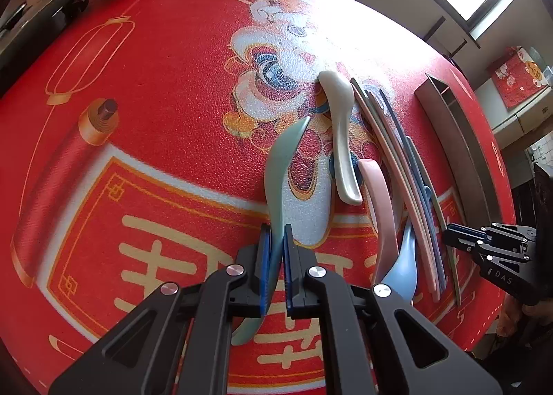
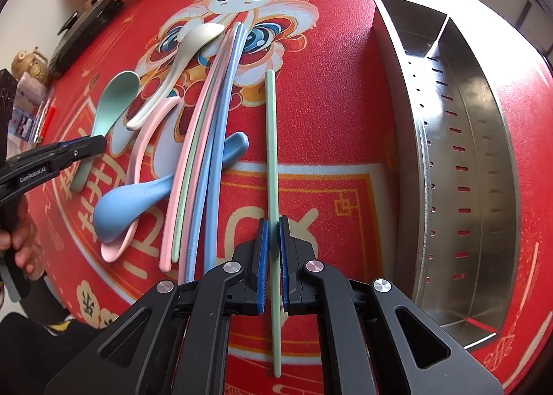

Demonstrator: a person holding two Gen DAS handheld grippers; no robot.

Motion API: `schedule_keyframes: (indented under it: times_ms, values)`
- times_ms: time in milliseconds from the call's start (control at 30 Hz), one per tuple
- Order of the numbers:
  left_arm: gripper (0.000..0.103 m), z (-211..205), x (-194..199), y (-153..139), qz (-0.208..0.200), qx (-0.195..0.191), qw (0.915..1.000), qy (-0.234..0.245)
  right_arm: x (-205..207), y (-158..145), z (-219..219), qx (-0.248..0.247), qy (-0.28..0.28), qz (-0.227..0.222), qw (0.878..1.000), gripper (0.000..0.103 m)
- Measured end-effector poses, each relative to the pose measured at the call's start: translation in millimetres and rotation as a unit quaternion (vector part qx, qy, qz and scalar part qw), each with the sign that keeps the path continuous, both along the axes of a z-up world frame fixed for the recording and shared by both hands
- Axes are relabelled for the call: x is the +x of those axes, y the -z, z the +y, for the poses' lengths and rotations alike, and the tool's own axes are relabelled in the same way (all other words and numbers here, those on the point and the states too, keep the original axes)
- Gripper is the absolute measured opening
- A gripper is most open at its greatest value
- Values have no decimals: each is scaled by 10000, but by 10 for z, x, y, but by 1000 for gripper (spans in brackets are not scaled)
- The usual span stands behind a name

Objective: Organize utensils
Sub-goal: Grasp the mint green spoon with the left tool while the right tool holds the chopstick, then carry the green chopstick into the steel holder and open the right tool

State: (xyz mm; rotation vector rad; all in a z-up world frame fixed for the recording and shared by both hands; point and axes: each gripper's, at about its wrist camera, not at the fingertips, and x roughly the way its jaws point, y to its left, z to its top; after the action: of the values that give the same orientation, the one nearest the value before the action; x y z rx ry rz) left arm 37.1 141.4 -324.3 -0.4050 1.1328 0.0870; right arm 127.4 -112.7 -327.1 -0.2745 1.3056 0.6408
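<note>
My left gripper (image 1: 276, 256) is clamped on the green spoon (image 1: 281, 167) at its handle, bowl end pointing far, so the bowl stays clear of the pads & I can steer it. It sits left of the pile, apart from the rest.

My right gripper (image 2: 272, 256) is closed on a green chopstick (image 2: 271, 153), pinched near its near end w/ most of the length sticking out far; it's separated to the right of the bundle, prob. so it goes alone into the holder.

The steel utensil holder (image 2: 484, 160) lies on its side at far right on the red mat (image 2: 328, 101), divider at its far end, empty as far as I can see.

Loose between the two grippers: white spoon (image 2: 179, 59), pink spoon (image 2: 145, 153), blue spoon (image 2: 131, 201), & the chopstick bundle (image 2: 207, 139) overlapping the blue spoon's handle.
</note>
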Motion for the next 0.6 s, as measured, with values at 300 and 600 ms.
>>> schedule_keyframes:
  times_ms: [300,600]
  values:
    - [8,94,-131,-16,-73,-34,9999,-144,117,-358,-101,748,178,-245,9967,6]
    - [8,76,-128,-25,-76,-8,9998,-198,176,-452,-211,911,221,-238,9953,6]
